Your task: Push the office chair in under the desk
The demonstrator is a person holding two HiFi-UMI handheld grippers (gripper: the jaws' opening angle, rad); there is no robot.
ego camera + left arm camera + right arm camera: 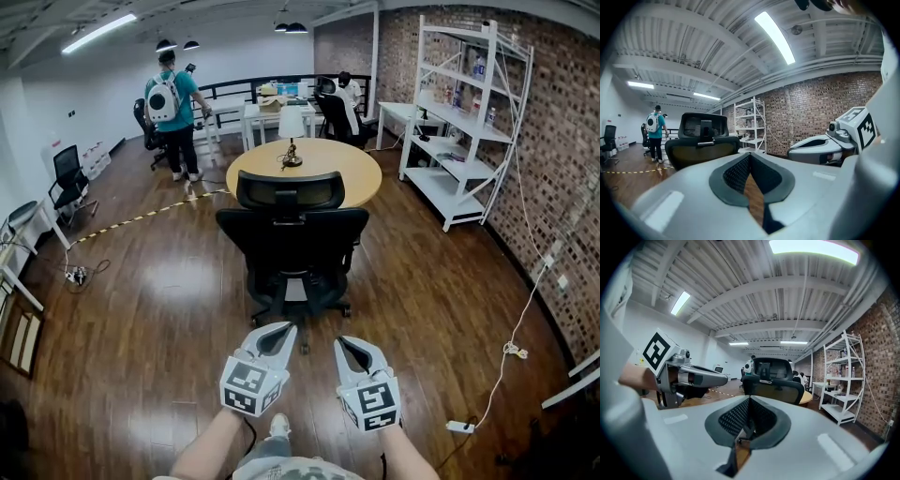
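Note:
A black office chair [292, 246] stands with its back toward me, in front of a round wooden desk [349, 172] that carries a small lamp [292, 128]. Its seat is out from under the desk top. My left gripper [279, 331] and right gripper [348, 345] hover side by side just short of the chair's wheeled base, touching nothing. Both are shut and empty. The left gripper view has its own gripper [750, 157], the chair [701, 141] ahead and the right gripper [824, 147] beside it. The right gripper view shows its gripper [749, 402] and the chair [773, 381] ahead.
White shelving [469, 122] lines the brick wall on the right. A cable [511, 352] and power strip [459, 427] lie on the floor at right. A person with a backpack [173, 108] stands far back left. Another chair [66, 178] and striped floor tape [141, 217] are at left.

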